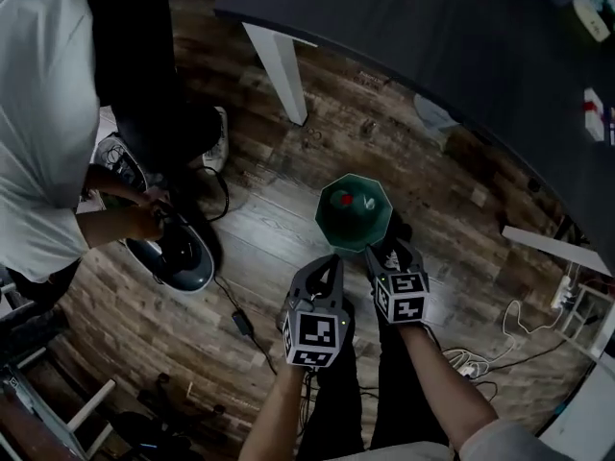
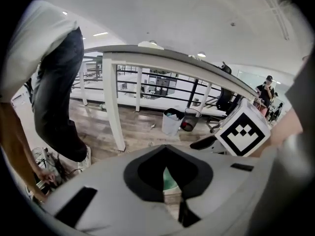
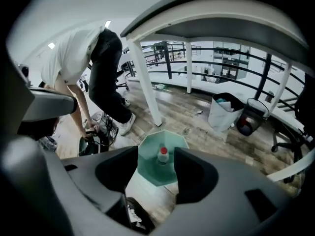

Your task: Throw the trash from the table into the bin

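The left gripper (image 1: pixel 332 260) has its jaws drawn almost together, with only a sliver of gap and nothing in it. Just to its right, the right gripper (image 1: pixel 384 253) has its jaws apart and empty. Below and ahead of both pairs of jaws the green bin (image 1: pixel 327 221) stands on the wooden floor (image 1: pixel 288 229). A red-capped bottle (image 1: pixel 346 201) lies inside it, framed between the right jaws.

The picture's left edge cut off the bystander (image 1: pixel 48 113), and the right gripper (image 1: pixel 392 250) hid the bin's (image 1: pixel 354 209) near rim.
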The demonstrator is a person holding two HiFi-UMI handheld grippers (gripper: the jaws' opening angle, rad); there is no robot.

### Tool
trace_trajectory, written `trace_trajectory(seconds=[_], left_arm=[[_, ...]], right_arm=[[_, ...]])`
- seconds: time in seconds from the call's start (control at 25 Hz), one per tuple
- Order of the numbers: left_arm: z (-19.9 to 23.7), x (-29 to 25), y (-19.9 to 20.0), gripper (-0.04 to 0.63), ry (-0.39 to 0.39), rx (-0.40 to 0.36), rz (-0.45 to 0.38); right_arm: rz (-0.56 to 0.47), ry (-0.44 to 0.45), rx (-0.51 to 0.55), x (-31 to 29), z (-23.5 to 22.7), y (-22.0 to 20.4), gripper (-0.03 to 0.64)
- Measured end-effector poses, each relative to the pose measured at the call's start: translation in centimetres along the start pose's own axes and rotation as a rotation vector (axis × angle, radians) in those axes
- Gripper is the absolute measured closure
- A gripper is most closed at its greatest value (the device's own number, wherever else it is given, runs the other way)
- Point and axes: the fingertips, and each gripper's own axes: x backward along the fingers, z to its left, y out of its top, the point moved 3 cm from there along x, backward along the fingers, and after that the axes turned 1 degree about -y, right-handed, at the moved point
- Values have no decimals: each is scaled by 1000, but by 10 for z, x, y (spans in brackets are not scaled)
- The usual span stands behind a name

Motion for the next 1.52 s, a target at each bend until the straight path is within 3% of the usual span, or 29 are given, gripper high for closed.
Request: trace_trajectory(seconds=[0.28, 0.36, 0.48, 0.56, 0.8, 1.52], left_arm=[[-5, 54, 33, 571, 25, 48, -27], [-7, 70, 39, 571, 26, 51, -21], [-13, 94, 42, 571, 30, 62, -12], [-15, 101, 47, 571, 34, 69, -19], [-33, 120, 64, 571, 19, 80, -33], [-40, 152, 88, 571, 48, 147, -44]], right_arm=[[-21, 26, 56, 69, 31, 37, 441], [-29, 17, 66, 88, 41, 47, 514], [-43, 14, 31, 116, 53, 56, 548], [-55, 2, 20, 127, 56, 65, 620], [-59, -16, 79, 159, 66, 79, 620], [-99, -29, 50, 220, 63, 94, 620]])
